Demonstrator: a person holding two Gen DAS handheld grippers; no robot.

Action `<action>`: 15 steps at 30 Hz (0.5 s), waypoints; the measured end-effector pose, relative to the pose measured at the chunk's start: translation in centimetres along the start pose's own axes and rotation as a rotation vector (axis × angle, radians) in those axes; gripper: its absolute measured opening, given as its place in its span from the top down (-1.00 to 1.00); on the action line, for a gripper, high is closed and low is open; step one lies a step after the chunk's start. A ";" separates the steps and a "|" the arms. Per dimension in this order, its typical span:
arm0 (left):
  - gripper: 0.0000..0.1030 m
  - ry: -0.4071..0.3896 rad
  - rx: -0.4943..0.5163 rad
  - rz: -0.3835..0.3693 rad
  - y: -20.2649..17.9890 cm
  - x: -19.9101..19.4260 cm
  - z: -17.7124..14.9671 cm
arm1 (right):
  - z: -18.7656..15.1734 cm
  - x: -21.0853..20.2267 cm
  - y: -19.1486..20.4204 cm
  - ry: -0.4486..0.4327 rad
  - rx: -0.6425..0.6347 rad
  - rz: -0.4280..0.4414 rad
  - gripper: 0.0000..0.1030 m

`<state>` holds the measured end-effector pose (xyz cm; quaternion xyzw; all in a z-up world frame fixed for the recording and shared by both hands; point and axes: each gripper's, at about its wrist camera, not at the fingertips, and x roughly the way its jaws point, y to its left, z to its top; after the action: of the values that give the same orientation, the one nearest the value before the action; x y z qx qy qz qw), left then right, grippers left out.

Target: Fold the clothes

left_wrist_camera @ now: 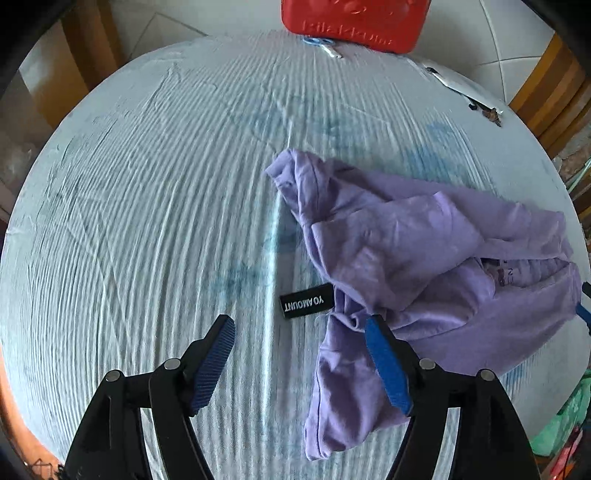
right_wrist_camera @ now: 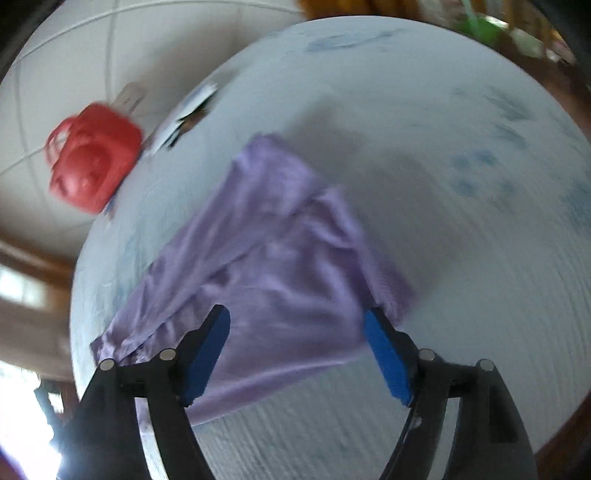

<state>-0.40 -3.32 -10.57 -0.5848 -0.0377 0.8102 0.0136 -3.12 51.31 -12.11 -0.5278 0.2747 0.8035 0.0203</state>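
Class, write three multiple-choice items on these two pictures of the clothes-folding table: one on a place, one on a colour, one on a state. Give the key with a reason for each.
1. Where does the red plastic box stand?
A. at the far edge of the table
B. on top of the garment
C. between the left gripper's fingers

2. What colour is the garment?
A. green
B. lilac
C. white

3. How does the garment lie?
A. neatly folded in a square
B. hanging from a hanger
C. crumpled on the table

Key: 1 A, the box sits beyond the cloth at the table's far rim. 2 B, the fabric is pale purple in both views. 3 C, it lies bunched, its black label sticking out, while the left gripper and the right gripper are open.
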 end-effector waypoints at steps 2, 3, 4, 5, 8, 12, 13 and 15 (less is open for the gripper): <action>-0.43 0.002 0.004 -0.007 -0.1 0.2 0.5 | 0.0 -0.1 -0.3 -0.015 0.026 -0.035 -0.46; -0.43 0.002 0.010 -0.013 -0.3 0.2 0.6 | -0.1 0.1 -0.2 -0.020 0.033 -0.052 -0.46; -0.43 0.001 0.015 -0.020 -0.4 0.3 0.7 | -0.2 0.3 -0.1 -0.026 0.040 -0.069 -0.47; -0.43 0.002 0.021 -0.026 -0.6 0.4 0.8 | -0.1 0.6 0.2 -0.022 0.033 -0.091 -0.47; -0.43 0.008 0.044 -0.040 -1.2 0.5 0.6 | 0.4 -0.1 0.7 -0.075 -0.001 -0.179 -0.48; -0.43 0.019 0.063 -0.062 -1.7 1.1 0.7 | 0.3 -1.3 0.8 -0.135 0.028 -0.199 -0.63; -0.43 0.025 0.066 -0.061 -1.9 1.6 1.0 | 0.3 -1.3 0.6 -0.126 0.040 -0.205 -0.63; -0.43 0.040 0.067 -0.058 -1.9 2.2 0.9 | 0.4 -0.5 0.0 -0.089 0.064 -0.200 -0.63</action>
<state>-2.04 -1.27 -12.21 -0.5986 -0.0272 0.7985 0.0577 -3.25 51.62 -11.56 -0.5155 0.2448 0.8109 0.1293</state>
